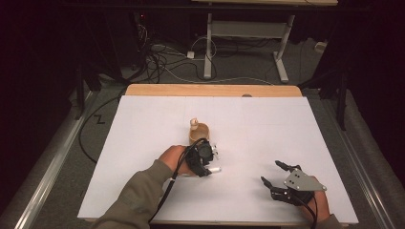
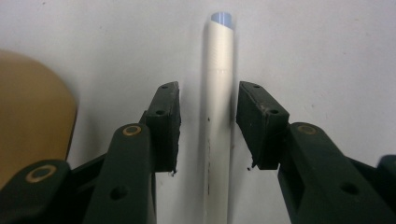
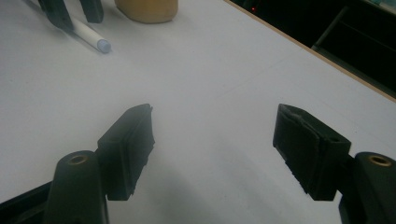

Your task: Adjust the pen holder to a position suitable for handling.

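On the left side of the white surface (image 1: 143, 143), the person's left hand (image 1: 173, 157) comes in from the bottom edge on a khaki sleeve (image 1: 138, 195) and holds the left claw (image 1: 213, 168) low over the sheet, near the middle. In the left gripper view this claw (image 2: 208, 126) is released: its two black jaws stand parted on either side of a white tube (image 2: 218, 116), with a clear gap of bare sheet between each pad and the tube, so nothing is clasped. The tube lies flat on the surface and runs lengthwise away between the jaws, its far end capped in pale blue. From above, the tube's free end (image 1: 217, 170) pokes out to the right of the claw. Just behind the claw, farther from the person, stands a tan wooden holder (image 1: 198, 132) with a small pale piece on top; its rounded tan side also fills the left edge of the left gripper view (image 2: 32, 121). Well to the right, near the front edge, the right hand (image 1: 319, 205) holds the right claw (image 1: 274, 174), which carries a grey three-cornered plate (image 1: 304, 181). This claw (image 3: 214, 147) is also released, its jaws spread wide over bare white sheet and holding nothing. Its view shows the tube (image 3: 91, 37) and the holder (image 3: 147, 9) well apart from it at the upper left.
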